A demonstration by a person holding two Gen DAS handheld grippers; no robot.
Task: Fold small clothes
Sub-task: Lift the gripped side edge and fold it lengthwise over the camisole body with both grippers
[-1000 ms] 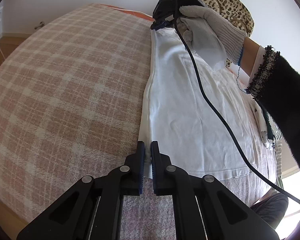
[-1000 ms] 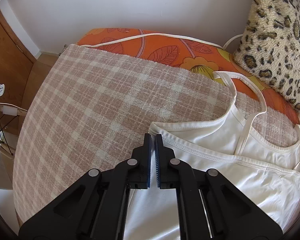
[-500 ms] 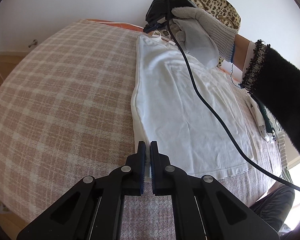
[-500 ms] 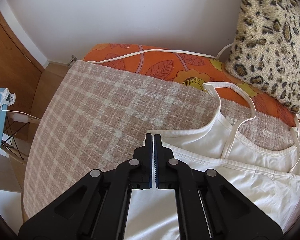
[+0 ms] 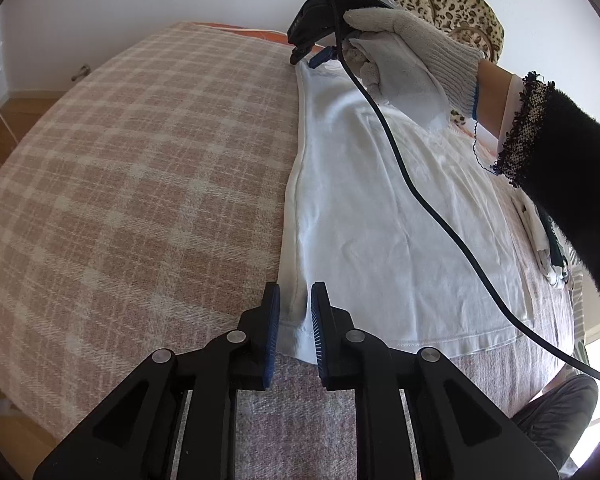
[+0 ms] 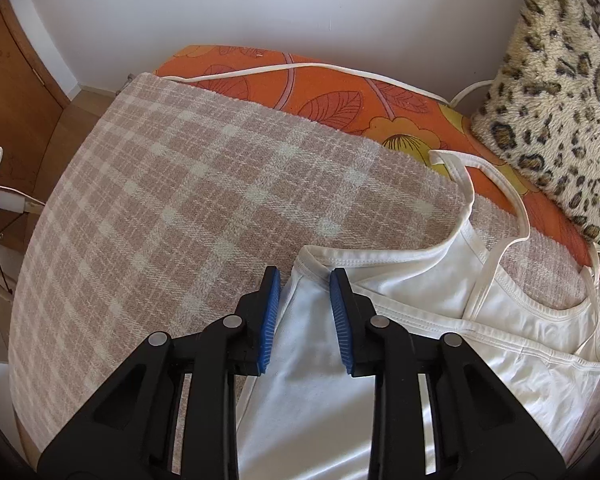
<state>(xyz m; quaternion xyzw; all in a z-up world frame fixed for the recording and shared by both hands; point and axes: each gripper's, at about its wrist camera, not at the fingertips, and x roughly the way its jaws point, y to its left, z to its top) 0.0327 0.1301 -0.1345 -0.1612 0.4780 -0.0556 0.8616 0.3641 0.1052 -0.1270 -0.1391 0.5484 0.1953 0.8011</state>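
Note:
A white strappy top (image 5: 380, 208) lies flat on the plaid blanket (image 5: 140, 180), hem near me in the left wrist view. My left gripper (image 5: 294, 300) hangs over the hem's left corner with its jaws opening; the cloth lies between the pads, which do not press on it. In the right wrist view my right gripper (image 6: 305, 284) stands over the top's (image 6: 420, 300) armhole corner, jaws also opening, the cloth loose between the blue pads (image 6: 270, 320). The left wrist view shows that right gripper (image 5: 304, 58) at the far end, held by a gloved hand (image 5: 412, 52).
A leopard-print cushion (image 6: 560, 100) and an orange floral sheet (image 6: 340, 100) lie beyond the blanket's far edge. The right gripper's black cable (image 5: 400, 160) trails across the top. More light clothes (image 5: 544, 248) lie at the right edge. Wooden floor (image 6: 4, 92) shows past the blanket's left side.
Both grippers were shut on the top's left edge and now have their jaws parted. The edge lies flat on the blanket.

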